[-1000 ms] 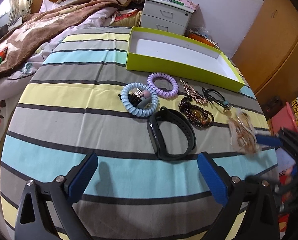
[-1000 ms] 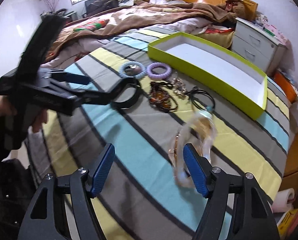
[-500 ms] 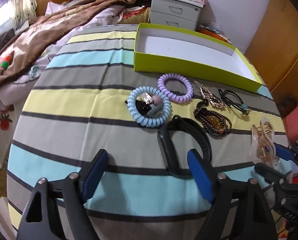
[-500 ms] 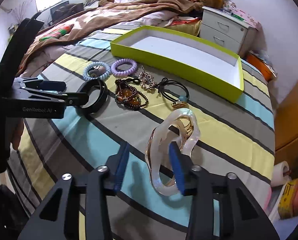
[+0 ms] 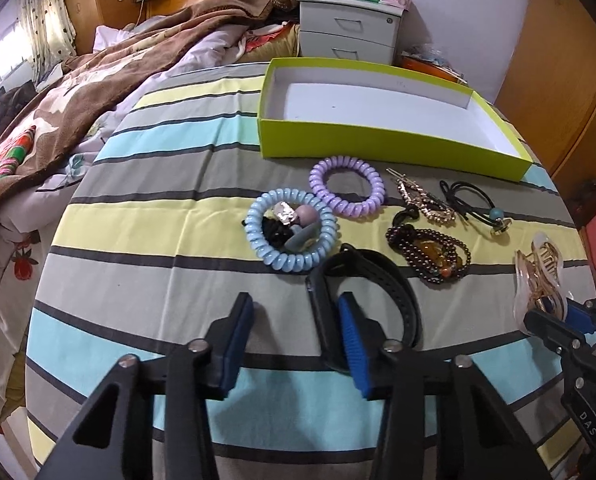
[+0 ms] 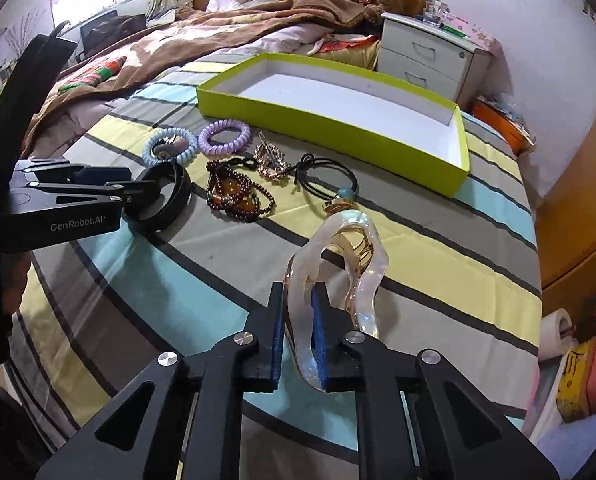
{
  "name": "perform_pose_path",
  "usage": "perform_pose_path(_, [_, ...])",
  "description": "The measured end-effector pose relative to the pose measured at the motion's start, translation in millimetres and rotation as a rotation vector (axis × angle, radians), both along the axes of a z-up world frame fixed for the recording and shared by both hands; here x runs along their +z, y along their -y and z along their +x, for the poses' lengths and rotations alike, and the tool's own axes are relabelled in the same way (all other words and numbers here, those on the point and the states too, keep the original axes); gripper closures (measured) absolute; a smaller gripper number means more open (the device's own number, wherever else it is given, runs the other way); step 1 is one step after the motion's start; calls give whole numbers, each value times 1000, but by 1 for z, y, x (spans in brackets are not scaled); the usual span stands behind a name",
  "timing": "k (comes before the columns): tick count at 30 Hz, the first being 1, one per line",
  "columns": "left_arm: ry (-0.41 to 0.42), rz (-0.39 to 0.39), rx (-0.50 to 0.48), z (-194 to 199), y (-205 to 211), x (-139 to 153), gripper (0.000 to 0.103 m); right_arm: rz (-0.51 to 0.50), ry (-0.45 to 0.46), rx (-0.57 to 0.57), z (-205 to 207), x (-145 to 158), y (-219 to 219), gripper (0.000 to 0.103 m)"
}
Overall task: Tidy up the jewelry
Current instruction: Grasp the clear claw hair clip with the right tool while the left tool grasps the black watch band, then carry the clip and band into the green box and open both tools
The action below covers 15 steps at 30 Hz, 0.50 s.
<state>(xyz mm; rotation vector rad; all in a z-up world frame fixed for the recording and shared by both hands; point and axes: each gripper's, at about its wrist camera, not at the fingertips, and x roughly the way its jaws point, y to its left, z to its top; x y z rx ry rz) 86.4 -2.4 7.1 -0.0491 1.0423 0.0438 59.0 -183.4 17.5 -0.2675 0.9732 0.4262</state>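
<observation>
Right gripper [image 6: 298, 320]: jaws are pinching one side of the clear hair claw clip [image 6: 337, 264], which is standing upright on the striped tablecloth [image 6: 158, 300]. Left gripper [image 5: 294, 336]: jaws are sitting partly open, straddling the near side of the black wristband [image 5: 365, 292], one blue pad [image 5: 351, 344] inside its loop; contact unclear. Lying beyond: brown bead bracelet [image 5: 429, 254], blue spiral hair tie [image 5: 292, 234], purple spiral hair tie [image 5: 347, 186], gold hairpin [image 5: 421, 198], black elastic [image 5: 473, 204]. Farthest: green box [image 5: 377, 140], white inside.
</observation>
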Motion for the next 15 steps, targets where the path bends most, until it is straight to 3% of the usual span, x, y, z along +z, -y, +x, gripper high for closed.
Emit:
perform_pose_path(4, [8,-41,-8,0,-2,1,81,24,14,-26,-1,2,5,90])
perform_pose_path(7, [18,-85,-31,-1,-1,1,85,43,28,-44,-2,4,8,90])
perform_pose_path(15, [54,-94,-30,-5,-3,5,89,74,41,-84,-3,9,16,91])
